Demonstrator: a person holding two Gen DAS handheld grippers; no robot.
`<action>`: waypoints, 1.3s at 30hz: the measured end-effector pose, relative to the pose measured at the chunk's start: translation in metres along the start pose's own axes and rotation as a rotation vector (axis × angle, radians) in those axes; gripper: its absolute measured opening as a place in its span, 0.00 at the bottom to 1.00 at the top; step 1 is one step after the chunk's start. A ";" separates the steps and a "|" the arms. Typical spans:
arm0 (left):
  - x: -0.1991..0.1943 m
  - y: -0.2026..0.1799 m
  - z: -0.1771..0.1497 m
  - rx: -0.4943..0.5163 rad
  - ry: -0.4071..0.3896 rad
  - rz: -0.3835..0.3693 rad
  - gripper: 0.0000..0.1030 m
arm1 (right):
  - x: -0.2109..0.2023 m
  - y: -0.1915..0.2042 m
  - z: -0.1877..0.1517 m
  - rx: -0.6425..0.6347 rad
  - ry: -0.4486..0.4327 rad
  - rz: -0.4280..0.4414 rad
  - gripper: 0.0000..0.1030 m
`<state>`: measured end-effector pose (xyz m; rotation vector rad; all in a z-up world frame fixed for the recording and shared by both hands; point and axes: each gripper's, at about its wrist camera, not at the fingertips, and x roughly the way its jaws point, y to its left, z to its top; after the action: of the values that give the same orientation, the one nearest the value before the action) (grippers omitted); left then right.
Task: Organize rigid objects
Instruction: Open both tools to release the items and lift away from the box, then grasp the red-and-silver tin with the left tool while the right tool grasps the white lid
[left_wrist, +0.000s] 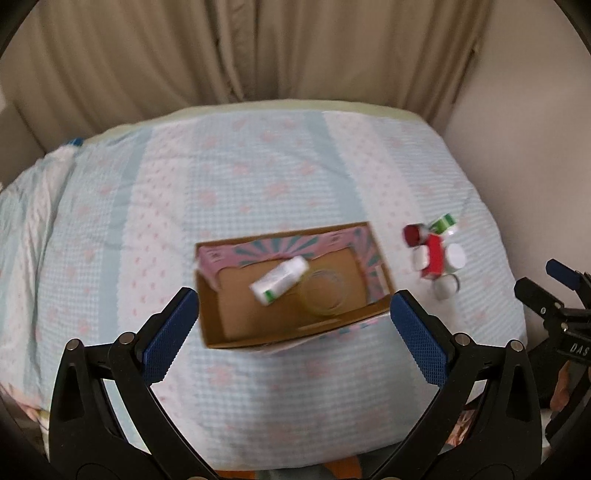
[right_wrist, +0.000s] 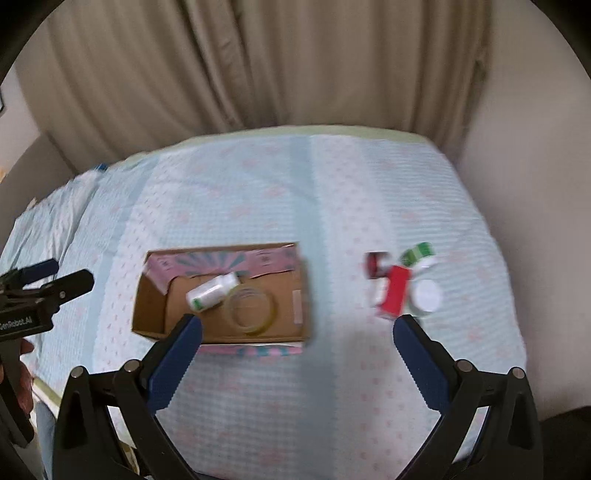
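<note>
Both grippers' fingers (left_wrist: 170, 332) wide apart, empty.

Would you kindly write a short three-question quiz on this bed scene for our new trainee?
1. True or false: the white bottle lies inside the cardboard box.
2. What lies beside that bottle in the box? A) tape roll B) spoon C) cup
3. Are the left gripper and right gripper open or shut?

Key: 1 true; 2 A; 3 both open. The red box and the other items by it remain outside on the bedspread.
</note>
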<state>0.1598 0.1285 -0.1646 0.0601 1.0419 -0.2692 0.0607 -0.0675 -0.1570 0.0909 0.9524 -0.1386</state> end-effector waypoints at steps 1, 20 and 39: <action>-0.003 -0.016 0.002 0.005 -0.014 -0.001 1.00 | -0.005 -0.014 0.000 0.012 -0.005 -0.009 1.00; 0.057 -0.216 0.032 -0.121 0.033 -0.010 1.00 | 0.015 -0.215 0.027 -0.092 0.005 0.063 1.00; 0.258 -0.267 0.090 -0.059 0.269 -0.041 1.00 | 0.166 -0.250 0.018 -0.023 0.194 0.063 1.00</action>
<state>0.2916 -0.1946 -0.3197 0.0220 1.3187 -0.2718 0.1305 -0.3297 -0.2863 0.1150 1.1434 -0.0611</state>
